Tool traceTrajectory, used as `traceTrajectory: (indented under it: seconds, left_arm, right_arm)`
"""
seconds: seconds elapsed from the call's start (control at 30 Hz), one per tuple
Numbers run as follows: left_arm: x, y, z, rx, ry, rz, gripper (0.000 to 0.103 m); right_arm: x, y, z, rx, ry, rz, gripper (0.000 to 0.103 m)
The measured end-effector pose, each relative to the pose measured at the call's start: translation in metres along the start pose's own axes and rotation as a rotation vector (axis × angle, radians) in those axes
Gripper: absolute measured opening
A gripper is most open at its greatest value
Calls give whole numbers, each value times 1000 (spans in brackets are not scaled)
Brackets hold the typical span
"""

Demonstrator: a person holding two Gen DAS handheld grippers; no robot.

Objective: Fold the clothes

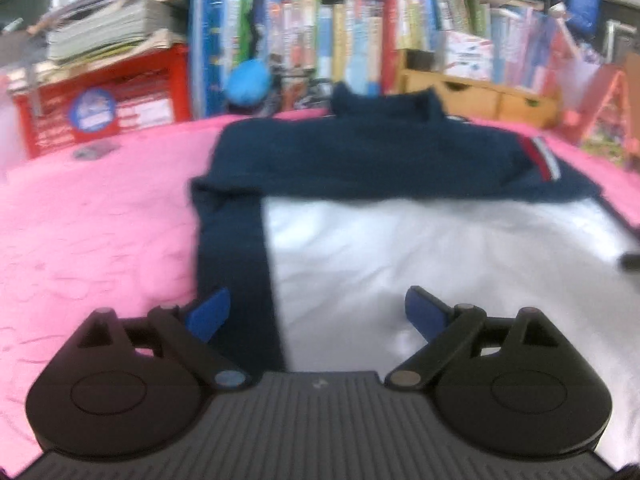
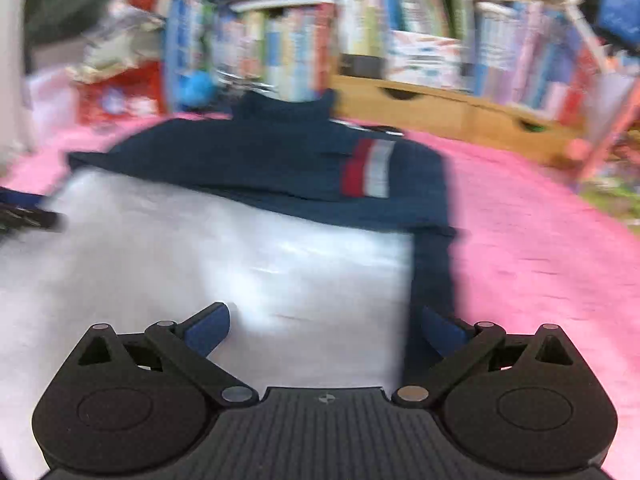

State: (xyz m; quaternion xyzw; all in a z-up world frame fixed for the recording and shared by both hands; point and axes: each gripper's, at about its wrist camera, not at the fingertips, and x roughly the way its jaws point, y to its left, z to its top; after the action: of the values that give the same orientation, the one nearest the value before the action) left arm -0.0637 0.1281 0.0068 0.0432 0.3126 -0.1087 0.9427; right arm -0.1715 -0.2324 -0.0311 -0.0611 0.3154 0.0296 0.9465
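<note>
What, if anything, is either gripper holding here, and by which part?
Nothing is held. The left gripper and right gripper both stand open above the near end of the navy and white shirt, with no cloth pinched between the fingers.

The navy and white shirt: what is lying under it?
The shirt lies flat on a pink cloth, which shows all around it. Whatever is beneath the shirt itself is covered and cannot be seen.

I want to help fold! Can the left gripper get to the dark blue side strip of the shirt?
Probably yes. The left gripper is open, and the shirt's navy side strip runs down between its fingers with nothing lying on top. The picture is blurry, though.
</note>
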Motion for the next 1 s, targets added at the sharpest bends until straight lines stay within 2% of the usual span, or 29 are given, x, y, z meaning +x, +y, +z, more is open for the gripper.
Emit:
traceTrajectory:
  seconds: [0.07, 0.13, 0.17, 0.23, 0.3, 0.4, 0.5, 0.6, 0.7, 0.83, 0.9, 0.93, 1.0]
  left_arm:
    - [-7, -1, -6, 25, -20, 41, 96]
    - [-16, -6, -10, 45, -44, 73, 96]
    - [-23, -10, -11, 50, -69, 62, 96]
    - [-38, -24, -11, 53, -137, 25, 96]
    - [-51, -41, -8, 41, -207, -3, 96]
    - [-61, -70, -7, 43, -267, -30, 96]
    - [-52, -96, -19, 156, -261, 24, 96]
    - [-40, -96, -39, 217, -198, 87, 95]
    - [-48, -72, -60, 138, -201, 109, 96]
    - [-63, -37, -72, 49, -189, 150, 97]
    - [-76, -27, -71, 30, -151, 138, 96]
    - [-83, -21, -70, 17, -134, 118, 92]
    - [-104, -5, -71, -41, -108, -54, 92]
  right_arm:
    - [-7, -5, -5, -20, -17, -108, 103]
    - [-16, -4, -13, -73, -49, -259, 103]
    - [-22, -2, -18, -95, -79, -303, 103]
    - [-41, 6, -25, -104, -176, -292, 103]
    - [-57, 20, -27, -82, -264, -223, 103]
    - [-66, 58, -25, -105, -313, -137, 103]
    - [-66, 99, -34, -237, -314, -89, 103]
    - [-66, 129, -47, -345, -309, -69, 103]
    - [-69, 109, -61, -256, -282, -72, 103]
    - [-78, 52, -78, -85, -260, -197, 103]
    - [-87, 20, -80, 5, -217, -233, 103]
    - [-92, 3, -82, 54, -194, -227, 102]
    - [-111, -30, -86, 181, -144, -63, 98]
